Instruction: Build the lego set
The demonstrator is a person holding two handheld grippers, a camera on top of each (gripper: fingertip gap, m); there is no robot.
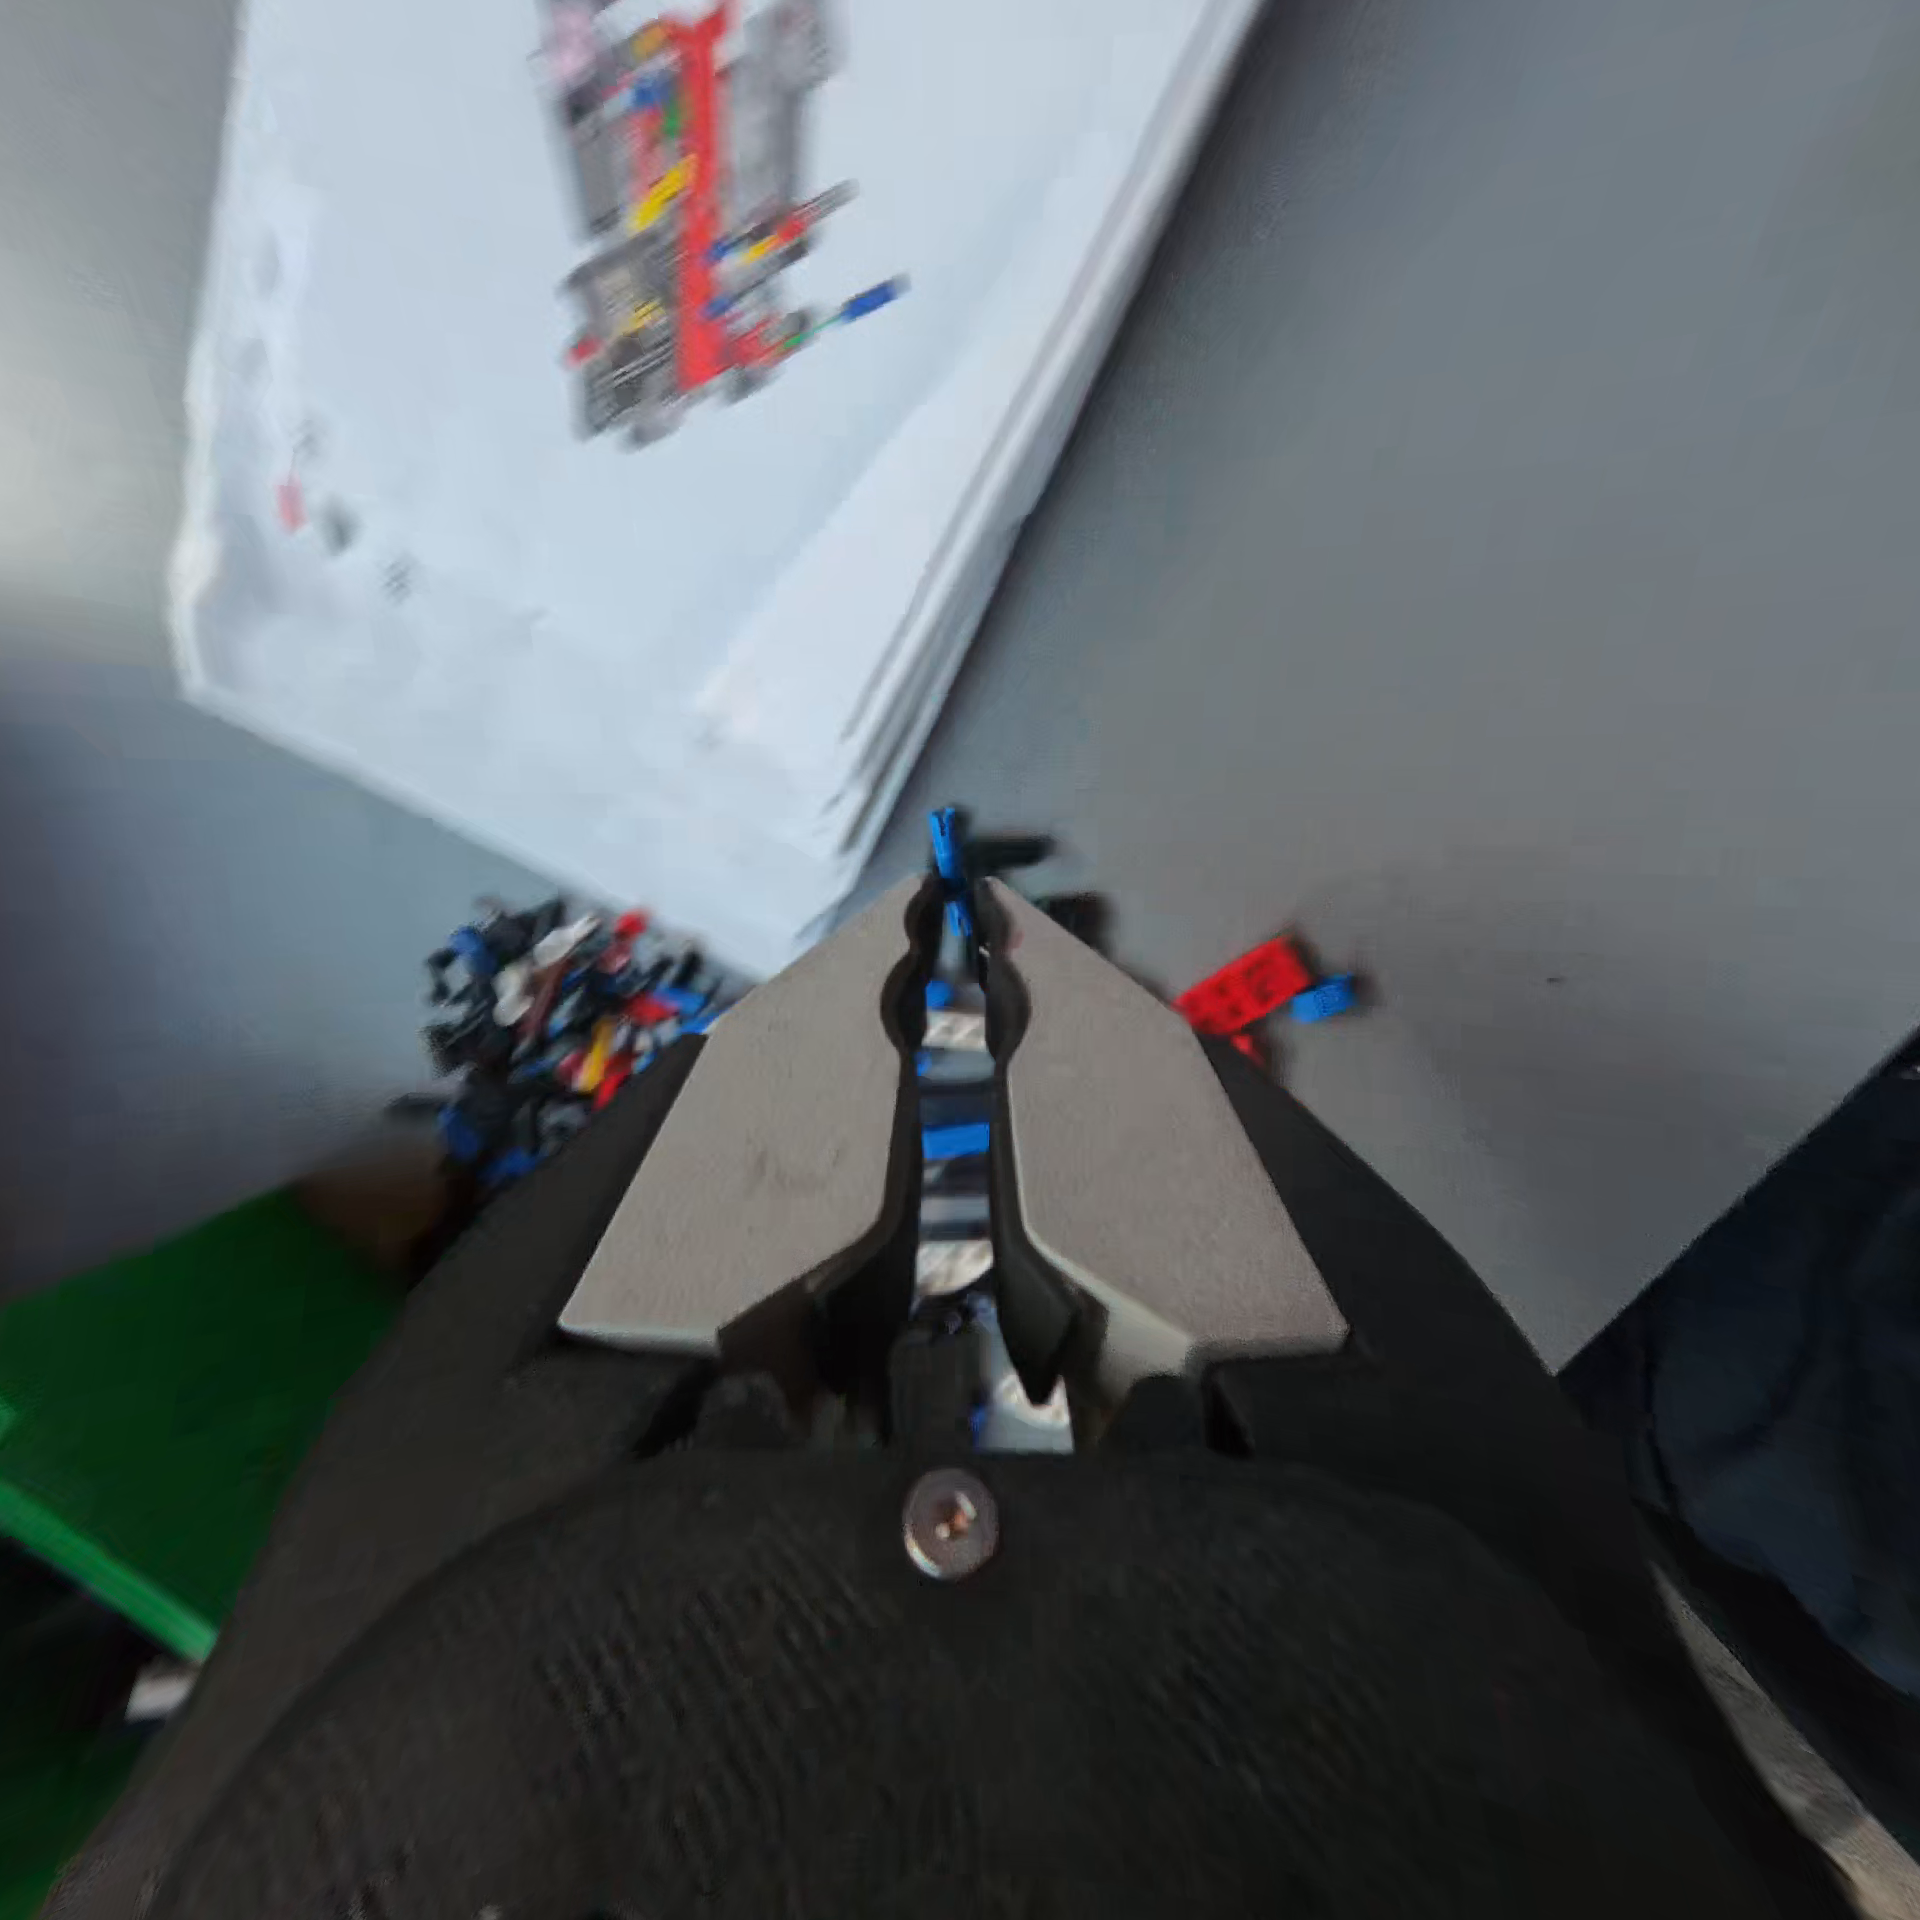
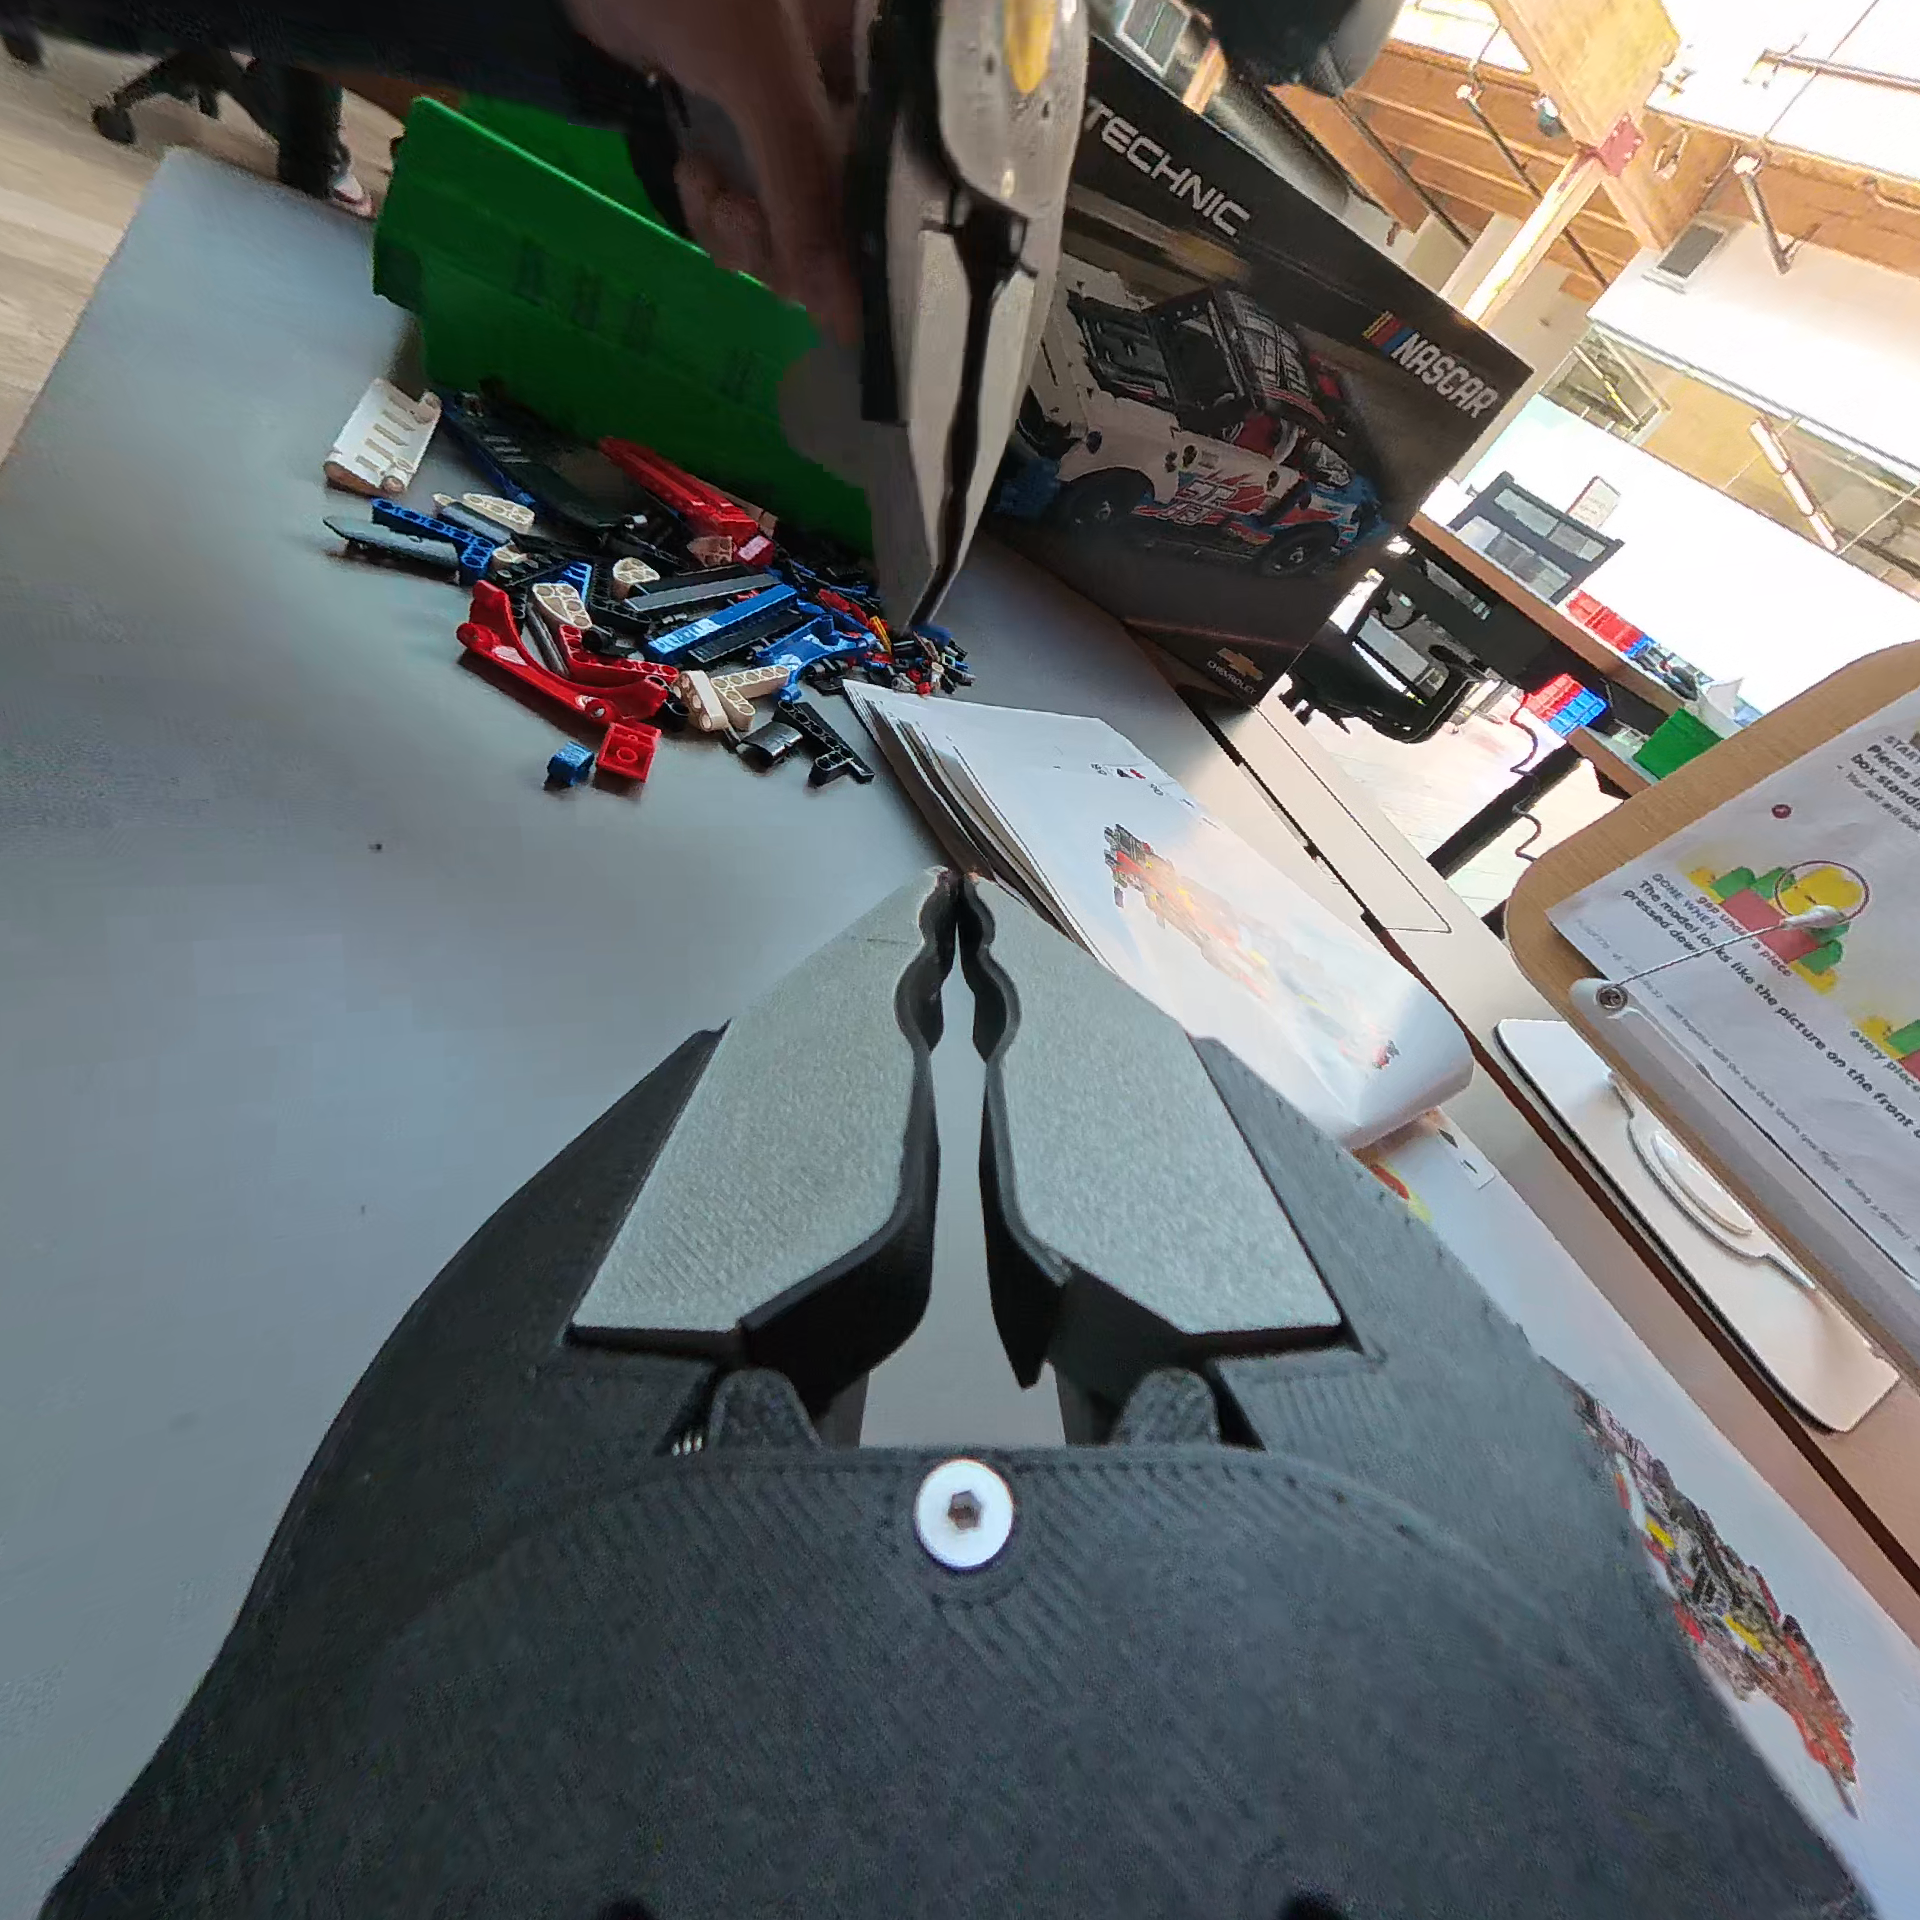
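Our left tongs pinched a small blue peg above the brick pile; our right tongs were closed, holding nothing.

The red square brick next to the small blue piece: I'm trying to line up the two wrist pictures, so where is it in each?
Left wrist view: red brick at middle right, just right of the gripper's fingers, small blue piece touching its right side.
Right wrist view: red brick upper left of centre, at the pile's near edge, blue piece on its left.
Shared landmark: the open instruction booklet.
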